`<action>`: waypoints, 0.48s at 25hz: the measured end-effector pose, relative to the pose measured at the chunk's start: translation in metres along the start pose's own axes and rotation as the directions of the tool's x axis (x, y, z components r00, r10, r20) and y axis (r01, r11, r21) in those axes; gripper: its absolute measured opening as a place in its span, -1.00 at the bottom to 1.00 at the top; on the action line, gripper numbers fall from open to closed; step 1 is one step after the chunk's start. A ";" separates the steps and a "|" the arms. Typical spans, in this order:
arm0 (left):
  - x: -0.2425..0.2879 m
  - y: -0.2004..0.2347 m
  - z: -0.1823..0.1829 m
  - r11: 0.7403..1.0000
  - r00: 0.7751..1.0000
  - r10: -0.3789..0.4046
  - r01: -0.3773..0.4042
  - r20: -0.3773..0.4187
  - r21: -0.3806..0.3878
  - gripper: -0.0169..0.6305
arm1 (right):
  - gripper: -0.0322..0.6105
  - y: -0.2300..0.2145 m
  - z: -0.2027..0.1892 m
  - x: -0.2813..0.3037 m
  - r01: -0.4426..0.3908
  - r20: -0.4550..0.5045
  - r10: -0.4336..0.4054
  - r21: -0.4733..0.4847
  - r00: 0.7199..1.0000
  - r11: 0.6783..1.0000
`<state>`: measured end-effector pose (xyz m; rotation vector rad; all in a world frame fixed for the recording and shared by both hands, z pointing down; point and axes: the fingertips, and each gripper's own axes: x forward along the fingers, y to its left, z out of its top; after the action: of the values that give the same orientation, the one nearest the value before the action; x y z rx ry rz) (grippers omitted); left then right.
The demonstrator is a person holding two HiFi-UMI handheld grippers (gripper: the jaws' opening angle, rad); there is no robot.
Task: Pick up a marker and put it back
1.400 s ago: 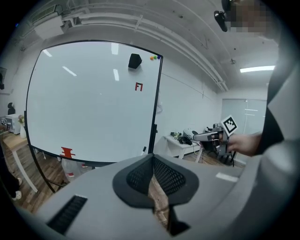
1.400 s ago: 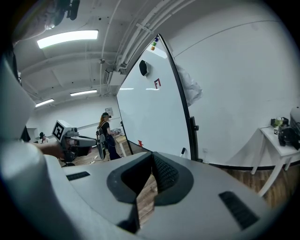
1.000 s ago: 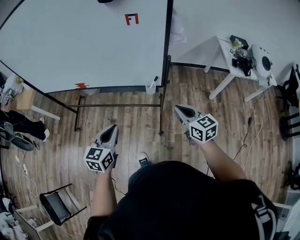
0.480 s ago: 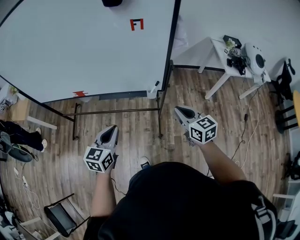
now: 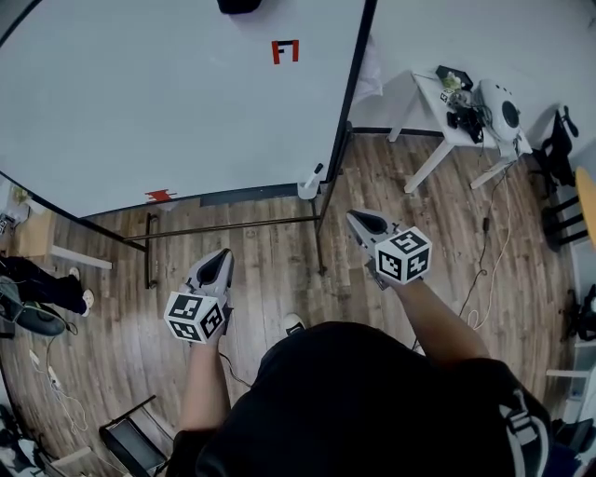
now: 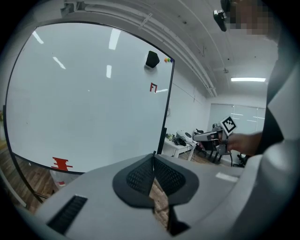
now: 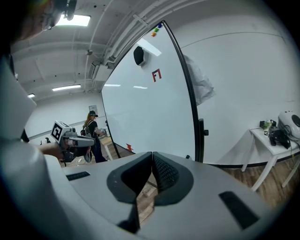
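Observation:
A dark marker (image 5: 317, 170) sticks up out of a small white cup (image 5: 306, 191) at the lower right corner of the big whiteboard (image 5: 168, 93). My left gripper (image 5: 217, 264) hovers over the wooden floor, well short of the board, and its jaws are shut on nothing. To the right, my right gripper (image 5: 358, 220) is held below and right of the cup, also shut and empty. In the left gripper view my left gripper (image 6: 153, 155) points at the board. The right gripper view shows my right gripper (image 7: 152, 154) doing the same.
The whiteboard stands on a black metal frame (image 5: 321, 224) with a floor bar. A black eraser (image 5: 239, 6) and a red mark (image 5: 285, 51) are on the board. A white table (image 5: 438, 102) with devices stands at the right. Cables (image 5: 489, 270) lie on the floor. A person (image 7: 91, 129) stands far back.
In the head view the whiteboard, table and floor have drifted right and down as the person moves. Both grippers keep the same pose and stay shut.

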<state>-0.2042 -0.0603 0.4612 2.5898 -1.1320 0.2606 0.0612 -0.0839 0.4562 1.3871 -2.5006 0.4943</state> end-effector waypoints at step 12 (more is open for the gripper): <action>-0.013 0.056 0.011 1.000 1.000 0.002 -0.002 0.016 -0.001 -0.91 | -0.91 0.020 0.007 0.034 0.037 -0.018 -0.037 0.000 0.999 0.999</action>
<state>-0.2539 -0.0917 0.4586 2.5945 -1.1403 0.2406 0.0258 -0.1033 0.4591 1.4202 -2.4563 0.4980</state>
